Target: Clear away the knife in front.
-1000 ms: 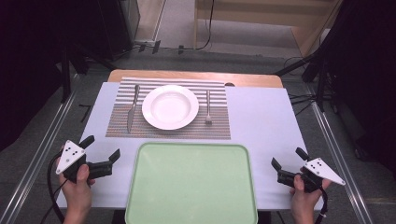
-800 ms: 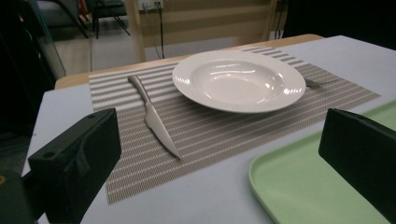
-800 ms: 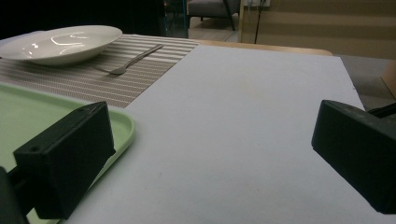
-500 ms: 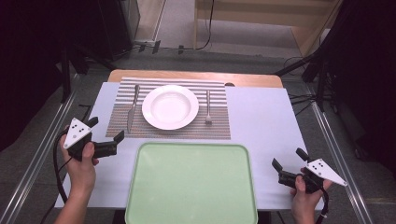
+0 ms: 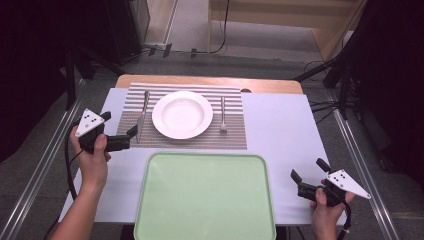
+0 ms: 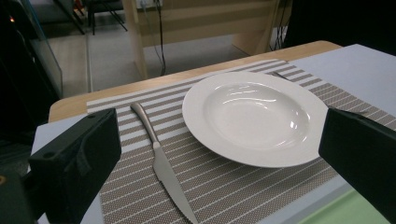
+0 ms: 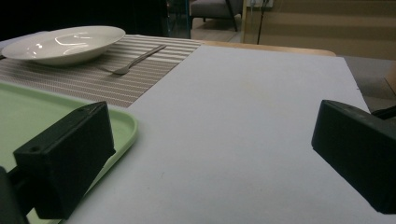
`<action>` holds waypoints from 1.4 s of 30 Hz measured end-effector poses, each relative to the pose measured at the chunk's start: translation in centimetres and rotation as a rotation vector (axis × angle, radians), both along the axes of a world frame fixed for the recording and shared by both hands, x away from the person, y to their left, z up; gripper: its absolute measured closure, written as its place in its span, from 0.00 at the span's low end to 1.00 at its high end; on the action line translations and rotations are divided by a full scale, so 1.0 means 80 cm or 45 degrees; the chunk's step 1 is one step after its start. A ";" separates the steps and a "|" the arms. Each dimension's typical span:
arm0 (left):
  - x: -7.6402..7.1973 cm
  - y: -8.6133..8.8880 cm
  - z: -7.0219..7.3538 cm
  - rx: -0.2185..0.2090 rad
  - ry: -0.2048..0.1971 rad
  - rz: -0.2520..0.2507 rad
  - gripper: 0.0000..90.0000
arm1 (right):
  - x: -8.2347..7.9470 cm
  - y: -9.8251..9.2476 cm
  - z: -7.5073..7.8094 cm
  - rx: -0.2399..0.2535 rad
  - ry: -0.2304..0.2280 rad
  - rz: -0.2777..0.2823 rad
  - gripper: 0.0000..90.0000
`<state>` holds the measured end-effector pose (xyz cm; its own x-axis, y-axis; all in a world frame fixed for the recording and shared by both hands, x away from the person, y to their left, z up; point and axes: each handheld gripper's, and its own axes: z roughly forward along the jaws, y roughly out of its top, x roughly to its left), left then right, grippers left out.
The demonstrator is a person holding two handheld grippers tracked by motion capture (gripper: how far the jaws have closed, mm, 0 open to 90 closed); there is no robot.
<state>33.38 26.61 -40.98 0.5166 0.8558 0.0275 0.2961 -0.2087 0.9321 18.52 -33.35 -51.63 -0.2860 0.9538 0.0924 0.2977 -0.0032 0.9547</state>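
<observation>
I held my left gripper (image 5: 131, 134) near the left edge of the table (image 5: 280, 130), just off the near left corner of the striped mat (image 5: 235, 137). Its jaws stood wide apart and had hold of nothing. They pointed toward the knife (image 5: 142, 114), which lay flat on the mat's left part, just beside the plate (image 5: 182, 114), blade toward the near edge. Along my left jaws, the knife (image 6: 163, 165) ran between them with its handle toward the far edge, and the plate (image 6: 254, 116) sat close on its other side, apart from it. A fork (image 5: 223, 114) lay on the mat on the plate's other side.

My right gripper (image 5: 310, 176) rested at the near right corner of the table, jaws also wide open and empty, with bare tabletop between them. The green tray (image 5: 205, 195) lay at the middle of the near edge, between my two hands, its corner (image 7: 126, 122) just beside my right jaw.
</observation>
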 end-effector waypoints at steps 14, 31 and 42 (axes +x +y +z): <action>0.041 -0.012 0.000 0.022 0.051 0.002 0.00 | 0.001 0.000 0.000 -0.026 -0.016 0.009 0.00; 0.090 -0.017 0.004 -0.023 0.150 0.000 0.00 | 0.000 0.000 -0.001 -0.022 -0.011 0.021 0.00; 0.122 -0.018 0.005 0.037 0.220 0.023 0.00 | 0.001 0.001 -0.001 -0.025 -0.008 0.027 0.00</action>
<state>43.14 25.15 -40.61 0.5000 0.8653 -0.0355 0.4552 -0.2277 0.8608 18.61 -33.23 -51.70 -0.3069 0.9490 0.0719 0.2916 0.0219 0.9563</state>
